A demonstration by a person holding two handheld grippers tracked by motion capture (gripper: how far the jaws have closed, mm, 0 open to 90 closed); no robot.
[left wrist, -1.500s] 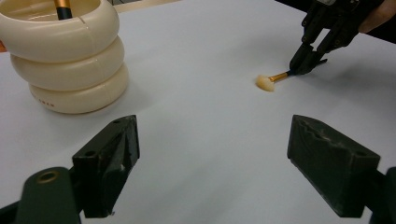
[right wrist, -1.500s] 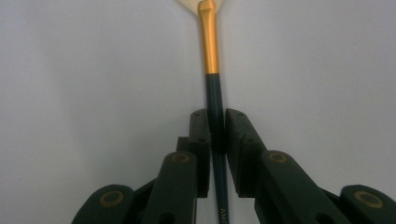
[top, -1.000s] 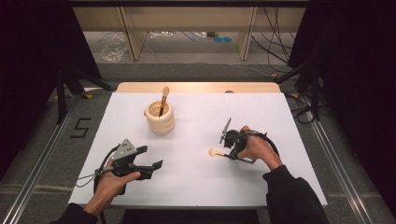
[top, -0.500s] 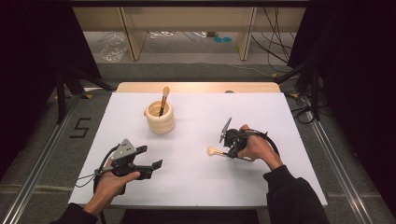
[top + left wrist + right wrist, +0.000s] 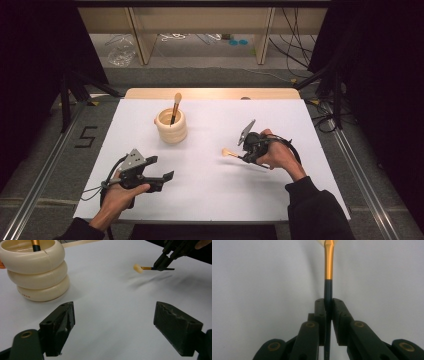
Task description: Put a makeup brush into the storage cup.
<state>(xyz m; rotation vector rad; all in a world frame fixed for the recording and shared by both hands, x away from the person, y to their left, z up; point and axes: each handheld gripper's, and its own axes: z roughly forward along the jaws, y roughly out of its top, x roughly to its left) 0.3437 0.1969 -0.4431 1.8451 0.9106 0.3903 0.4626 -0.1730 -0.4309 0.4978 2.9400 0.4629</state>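
Between the fingers of our right gripper [image 5: 328, 306] sits the dark handle of a makeup brush [image 5: 328, 270], pinched tight near its gold ferrule, with the pale bristle tip pointing away from the hand. In the high view this brush [image 5: 231, 153] is held roughly level just above the white counter [image 5: 300, 125], right of centre, well apart from the cream ribbed holder [image 5: 171, 126] that stands toward the far left and already carries a second brush [image 5: 175, 106] upright.

Our left gripper [image 5: 159, 176] rests low near the front edge, its fingers [image 5: 60, 325] spread wide with nothing between them, aimed toward the holder [image 5: 35, 272].

We judge the work to be getting the held brush into the holder. The grip is on a thin, round handle, so the brush could swivel or slide out during the carry. At the holder, the tip could knock the standing brush or catch the rim and tip the holder, since the left gripper is not steadying it.

The counter is a plain white sheet over a wooden top, bare apart from these things. Beyond it we see a grey floor, metal rails on either side, a "5" marked on the floor at left, cables, and dark curtains around.
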